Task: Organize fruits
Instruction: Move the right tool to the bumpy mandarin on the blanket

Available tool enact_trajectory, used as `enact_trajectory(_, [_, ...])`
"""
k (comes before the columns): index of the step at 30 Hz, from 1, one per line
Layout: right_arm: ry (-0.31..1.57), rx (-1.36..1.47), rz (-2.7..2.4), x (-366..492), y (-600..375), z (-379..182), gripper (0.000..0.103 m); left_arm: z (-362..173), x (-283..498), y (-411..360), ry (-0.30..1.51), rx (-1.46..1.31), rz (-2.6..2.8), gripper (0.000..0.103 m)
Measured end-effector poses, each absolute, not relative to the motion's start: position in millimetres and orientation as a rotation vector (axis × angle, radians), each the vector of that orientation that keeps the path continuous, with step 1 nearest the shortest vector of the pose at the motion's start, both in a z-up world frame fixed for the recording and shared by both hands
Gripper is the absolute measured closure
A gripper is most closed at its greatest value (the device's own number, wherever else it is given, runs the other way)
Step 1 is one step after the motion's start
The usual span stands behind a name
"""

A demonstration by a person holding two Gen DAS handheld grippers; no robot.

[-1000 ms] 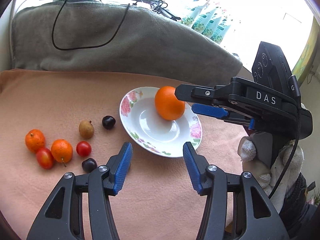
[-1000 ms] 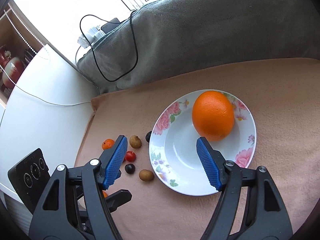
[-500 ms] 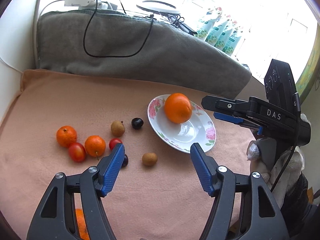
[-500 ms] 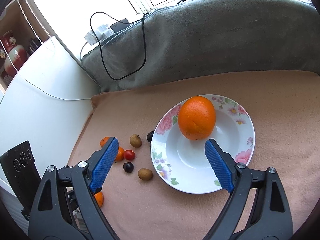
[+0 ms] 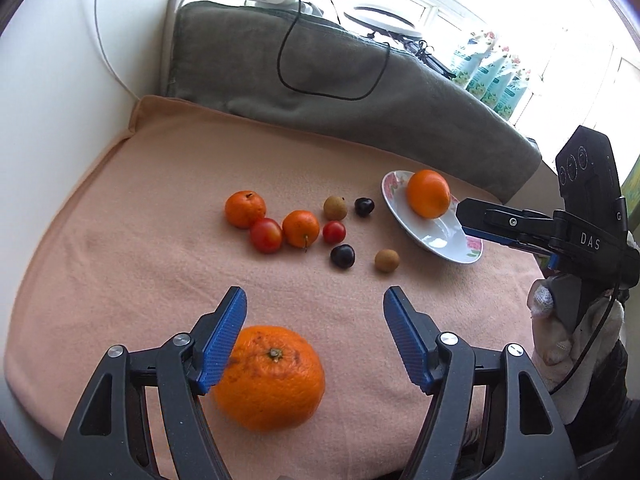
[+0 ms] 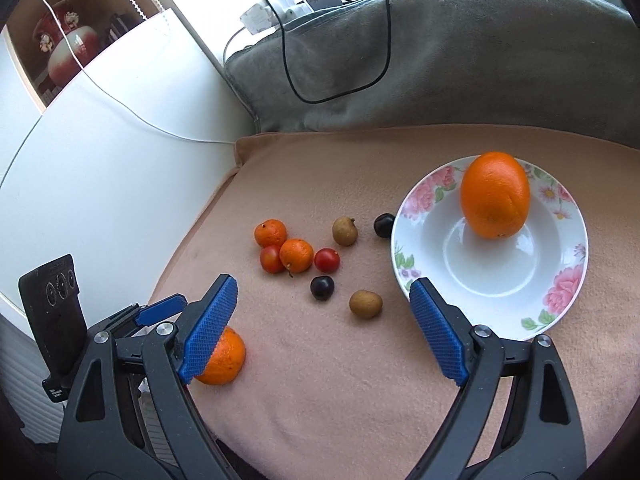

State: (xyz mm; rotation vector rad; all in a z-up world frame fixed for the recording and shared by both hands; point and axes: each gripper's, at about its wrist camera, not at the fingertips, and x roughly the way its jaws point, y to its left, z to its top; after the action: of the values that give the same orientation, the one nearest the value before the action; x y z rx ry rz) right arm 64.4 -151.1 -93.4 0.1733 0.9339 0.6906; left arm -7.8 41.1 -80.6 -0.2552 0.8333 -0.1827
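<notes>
One large round pebbly-skinned orange near left: firm, rollable; grip across middle. Left gripper opening, right gripper spread, both empty.

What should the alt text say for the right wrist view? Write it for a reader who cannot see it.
The open right gripper hovers, holding nothing, over a peach cloth beside a floral plate holding one large orange. Small mixed fruits lie scattered left of the plate, and another orange sits partly hidden behind the gripper's left finger.
</notes>
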Motion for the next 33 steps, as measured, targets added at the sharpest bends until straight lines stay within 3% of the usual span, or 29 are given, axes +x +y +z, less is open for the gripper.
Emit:
enact_trajectory(14, [1.082,0.069,0.886,34.4,-73.9,-129.5,0.013,-112.2,-47.7,64.7,0.911,-0.300,-0.119,0.032])
enact_trajectory(33, [1.229,0.067,0.978,30.7,-31.1,-166.4,0.013,-132.8,-40.8,63.1,0.951,-0.350,-0.187,0.032])
